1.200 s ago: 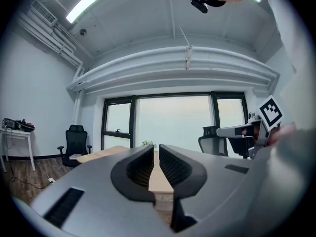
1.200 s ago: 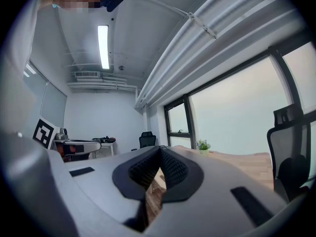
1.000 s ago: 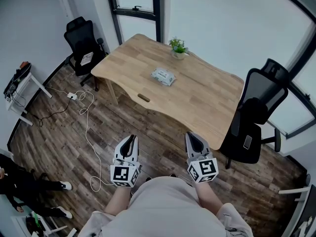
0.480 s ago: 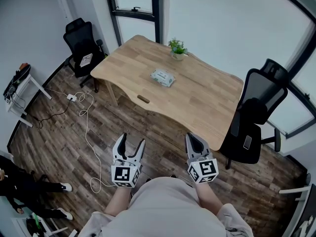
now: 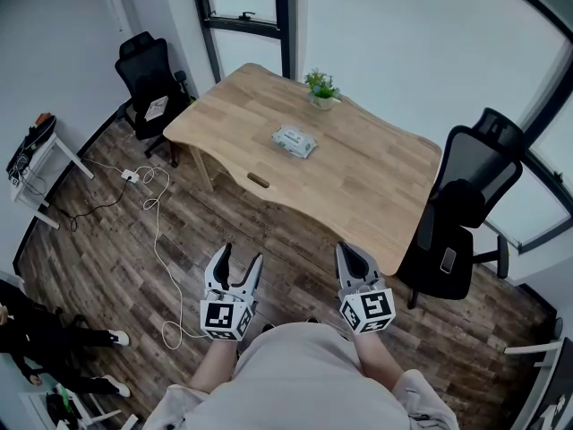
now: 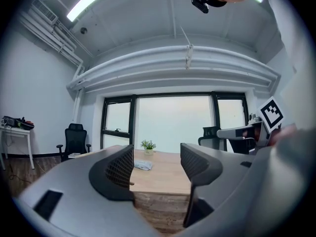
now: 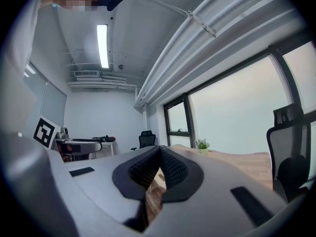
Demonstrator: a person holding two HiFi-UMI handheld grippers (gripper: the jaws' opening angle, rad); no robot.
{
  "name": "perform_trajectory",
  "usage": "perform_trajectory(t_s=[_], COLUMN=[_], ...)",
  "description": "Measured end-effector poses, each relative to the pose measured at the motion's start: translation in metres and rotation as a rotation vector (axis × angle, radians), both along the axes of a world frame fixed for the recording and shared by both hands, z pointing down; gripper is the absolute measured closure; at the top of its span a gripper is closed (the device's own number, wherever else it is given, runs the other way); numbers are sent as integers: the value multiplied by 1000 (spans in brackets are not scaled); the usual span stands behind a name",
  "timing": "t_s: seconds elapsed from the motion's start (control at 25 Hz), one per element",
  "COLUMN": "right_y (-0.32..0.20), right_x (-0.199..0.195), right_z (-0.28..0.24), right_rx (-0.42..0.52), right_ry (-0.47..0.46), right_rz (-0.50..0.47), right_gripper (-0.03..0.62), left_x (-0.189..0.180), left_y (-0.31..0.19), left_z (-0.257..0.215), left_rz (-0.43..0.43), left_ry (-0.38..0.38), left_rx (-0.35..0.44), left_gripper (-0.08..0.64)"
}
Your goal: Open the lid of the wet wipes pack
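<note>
On the far table (image 5: pixel 376 186) wipes (image 5: pixel 295 139) are lying well apart from me; I am holding my left gripper (image 5: pixel 240 258) just opened and empty, right gripper (image 5: pixel 350 251) closed, which may shove them.

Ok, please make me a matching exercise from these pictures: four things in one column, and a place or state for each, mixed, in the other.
1 wet wipes pack
2 plant
3 left gripper
4 right gripper

A jaws together
B far edge of the table
C jaws apart
D middle of the table

Pairs: 1-D, 2-B, 3-C, 4-A.
The left gripper's jaws have just been opening; nothing is between them.
</note>
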State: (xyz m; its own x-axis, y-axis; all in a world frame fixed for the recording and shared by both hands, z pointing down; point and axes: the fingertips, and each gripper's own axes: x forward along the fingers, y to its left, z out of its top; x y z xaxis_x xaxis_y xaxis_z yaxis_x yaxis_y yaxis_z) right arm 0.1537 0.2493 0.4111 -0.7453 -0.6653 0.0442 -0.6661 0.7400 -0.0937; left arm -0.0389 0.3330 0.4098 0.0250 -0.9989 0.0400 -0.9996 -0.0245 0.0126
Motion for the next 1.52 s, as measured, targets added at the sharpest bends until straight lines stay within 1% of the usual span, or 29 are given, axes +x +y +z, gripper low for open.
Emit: perform_trajectory(t_s=[0.28, 0.68, 0.88, 1.24, 1.52], right_y=[-11, -36, -46, -72, -109], right_x=[9, 30, 33, 21, -8], right_z=[2, 4, 5, 7, 18], right_rx=[-2, -1, -2, 1, -4], right_ry=[-4, -12, -16, -6, 1], right_rz=[-21, -65, -81, -95, -81], right_gripper=[584, 584, 584, 584, 584], left_x=[7, 32, 34, 21, -6], left_y=[-6, -22, -29, -52, -93], left_z=[2, 4, 5, 3, 11], left_rz=[-36, -72, -88, -95, -70], left_ry=[1, -10, -8, -6, -5], left_rx=[-4, -8, -6, 17, 38], left_gripper=[261, 261, 262, 262, 262])
